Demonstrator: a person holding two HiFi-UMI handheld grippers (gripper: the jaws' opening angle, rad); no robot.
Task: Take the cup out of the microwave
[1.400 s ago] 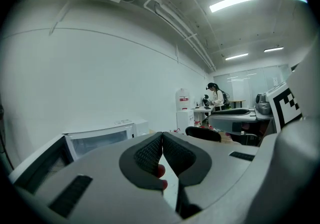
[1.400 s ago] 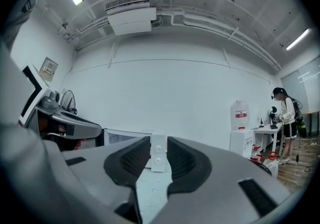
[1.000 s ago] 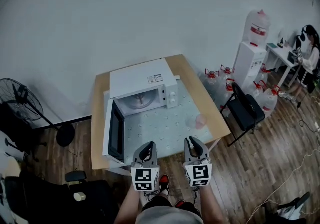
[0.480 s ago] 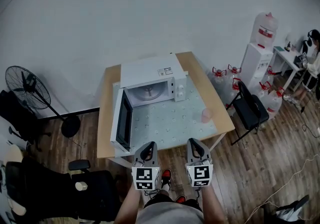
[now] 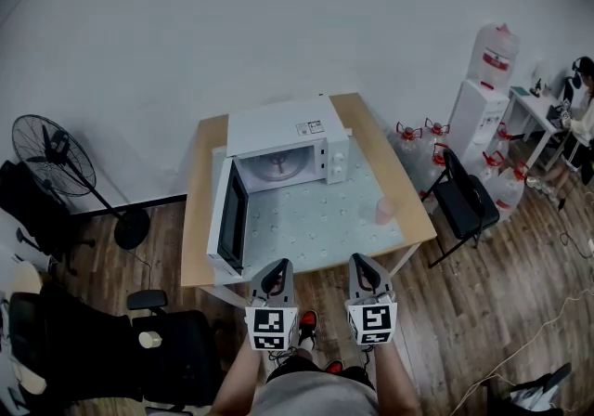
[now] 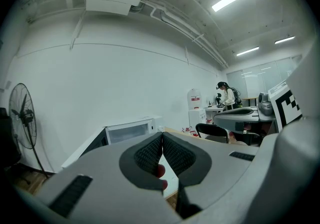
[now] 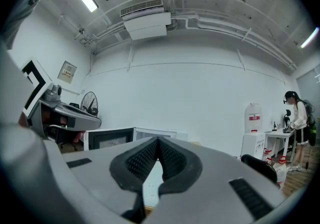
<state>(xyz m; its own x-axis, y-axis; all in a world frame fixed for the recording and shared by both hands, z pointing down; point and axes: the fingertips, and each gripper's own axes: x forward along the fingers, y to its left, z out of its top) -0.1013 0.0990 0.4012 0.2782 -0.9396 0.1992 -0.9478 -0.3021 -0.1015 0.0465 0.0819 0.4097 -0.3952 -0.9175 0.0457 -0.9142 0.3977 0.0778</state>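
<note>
- Wooden worktop point(image 5: 196, 219) by a white wall bears the microwave point(image 5: 278, 129), door open.
- Cup point(image 5: 384, 211) stands right of it.
- Left tongs point(image 5: 277, 266) and right tongs point(image 5: 360, 262), nearer, both pressed together, empty.

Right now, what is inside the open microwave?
Inside the microwave only the round turntable shows; no cup is on it. The roof covers the back of the cavity. A pink cup stands outside on the table.
</note>
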